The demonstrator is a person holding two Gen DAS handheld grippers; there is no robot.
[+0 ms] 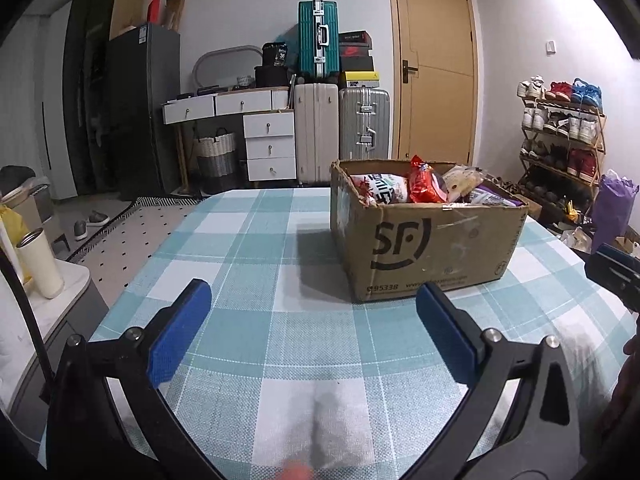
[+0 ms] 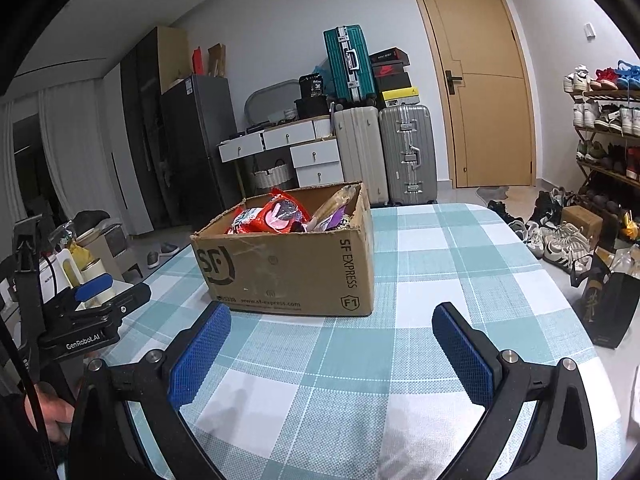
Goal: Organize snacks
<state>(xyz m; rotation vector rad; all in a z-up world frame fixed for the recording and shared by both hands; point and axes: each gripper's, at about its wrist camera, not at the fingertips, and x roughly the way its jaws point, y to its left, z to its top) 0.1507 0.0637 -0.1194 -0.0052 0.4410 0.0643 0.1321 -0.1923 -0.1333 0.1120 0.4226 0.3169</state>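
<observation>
A cardboard box (image 1: pixel 428 236) printed with "SF" stands on the checked teal-and-white surface (image 1: pixel 248 248), toward its far end, and the snacks are inside it. From the left wrist view the box sits ahead and to the right; from the right wrist view the same box (image 2: pixel 288 268) sits ahead and to the left. Only the tops of the packets clear the rim: a red packet (image 1: pixel 424 182) standing upright near the middle, a white bag with dark lettering (image 1: pixel 382 188) to its left, a pale packet (image 1: pixel 462 178) and a purple one (image 1: pixel 494 198) to its right. Everything lower in the box is hidden by the walls, and the lettering on the packets is too small to read.

The left claw (image 1: pixel 314 328) hovers over the bare cloth short of the box, its 2 blue pads spread wide with nothing between them. The right claw (image 2: pixel 332 352) is likewise spread wide and holds nothing, its pads apart from the box's near wall. In the left wrist view only a dark corner of the right claw's body shows at the right edge, cut off by the frame. In the right wrist view the left claw appears side-on at the far left, partly cut off, with part of a hand (image 2: pixel 56 408) below it in shadow.
</observation>
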